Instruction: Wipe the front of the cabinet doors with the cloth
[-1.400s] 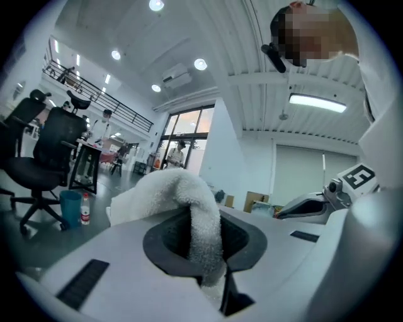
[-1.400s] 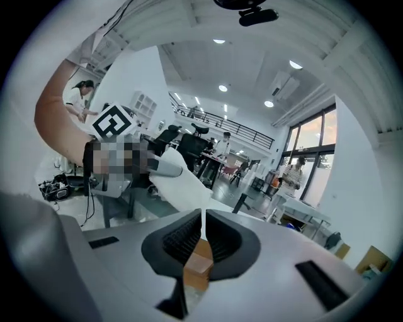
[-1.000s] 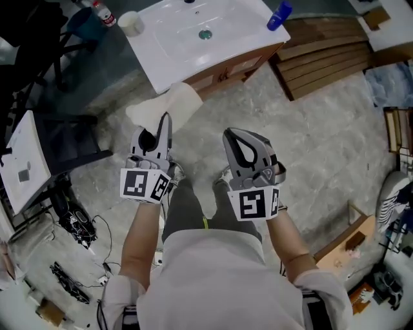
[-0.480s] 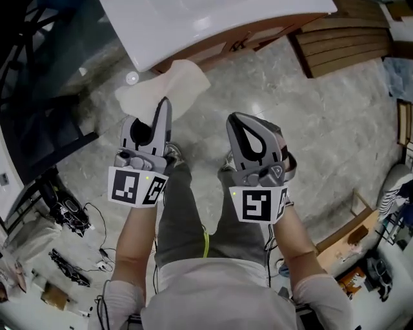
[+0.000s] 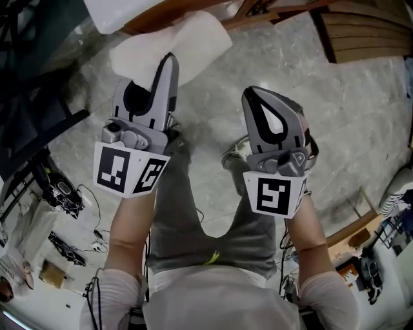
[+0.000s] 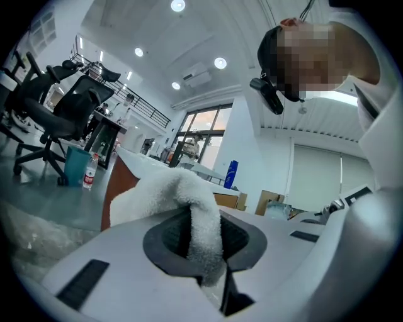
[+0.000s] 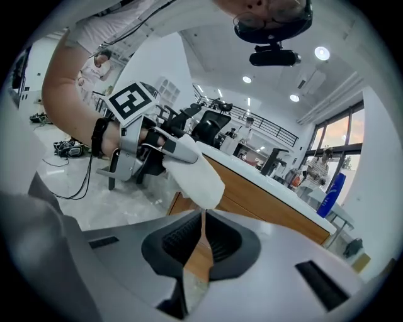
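Observation:
A white cloth [image 5: 173, 42] hangs from my left gripper [image 5: 169, 63], which is shut on one of its edges. In the left gripper view the cloth [image 6: 165, 194] folds down between the dark pads of that gripper [image 6: 203, 217]. The wooden cabinet [image 5: 162, 18] under the white counter lies just beyond the cloth, at the top of the head view. My right gripper [image 5: 256, 95] is level with the left one, shut and holding nothing. In the right gripper view, past that gripper [image 7: 203, 217], I see the left gripper [image 7: 143, 153], the cloth [image 7: 199, 177] and the cabinet front [image 7: 255, 196].
A stack of wooden boards [image 5: 361, 32] lies on the floor to the right of the cabinet. Cables and gear [image 5: 61, 193] lie on the floor at the left. A blue bottle [image 7: 331, 194] stands on the counter. A teal cup [image 6: 75, 165] and a water bottle [image 6: 90, 178] stand beside the cabinet.
Both grippers and the head view have moved toward the cabinet. The white sink top has slid out at the top edge. The cloth stays in the left gripper.

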`<state>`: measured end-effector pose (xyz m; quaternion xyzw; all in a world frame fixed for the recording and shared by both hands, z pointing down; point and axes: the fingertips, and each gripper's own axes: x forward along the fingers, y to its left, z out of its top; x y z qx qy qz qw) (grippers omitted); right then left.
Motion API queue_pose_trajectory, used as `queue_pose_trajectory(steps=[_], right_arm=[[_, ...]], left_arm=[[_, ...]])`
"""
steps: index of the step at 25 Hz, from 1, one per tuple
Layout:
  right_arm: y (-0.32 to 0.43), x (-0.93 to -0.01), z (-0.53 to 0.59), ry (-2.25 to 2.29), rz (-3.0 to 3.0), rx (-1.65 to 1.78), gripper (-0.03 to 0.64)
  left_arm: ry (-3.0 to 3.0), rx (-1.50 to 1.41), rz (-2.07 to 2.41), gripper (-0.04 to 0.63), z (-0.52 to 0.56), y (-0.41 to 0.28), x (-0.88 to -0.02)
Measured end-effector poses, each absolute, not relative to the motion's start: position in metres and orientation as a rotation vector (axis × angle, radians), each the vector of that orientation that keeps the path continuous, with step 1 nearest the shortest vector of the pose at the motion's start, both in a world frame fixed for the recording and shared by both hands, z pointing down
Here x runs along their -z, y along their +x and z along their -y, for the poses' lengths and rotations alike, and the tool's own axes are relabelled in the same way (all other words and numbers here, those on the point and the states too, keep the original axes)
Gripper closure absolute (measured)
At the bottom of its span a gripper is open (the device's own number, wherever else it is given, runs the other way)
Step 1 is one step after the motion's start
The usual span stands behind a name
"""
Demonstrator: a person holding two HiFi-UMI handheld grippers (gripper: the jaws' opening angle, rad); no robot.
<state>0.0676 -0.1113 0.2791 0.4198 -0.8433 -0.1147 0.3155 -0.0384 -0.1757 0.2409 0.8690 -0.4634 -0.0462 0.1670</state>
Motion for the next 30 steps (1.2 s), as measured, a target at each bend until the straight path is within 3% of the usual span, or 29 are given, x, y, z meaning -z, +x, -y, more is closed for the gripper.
queue_pose_trajectory(steps=[20, 30], right_arm=[[0.059, -0.4, 0.123, 1.178, 2.339, 0.533, 0.569], [0.045, -0.441, 0.134, 1.198, 2.367, 0.693, 0.569]], left_arm=[[2.732, 0.215, 1.408, 0.535, 0.184, -0.032, -0.297], [2.832, 0.471, 1.383, 0.535, 0.181, -0.034, -0.312]])
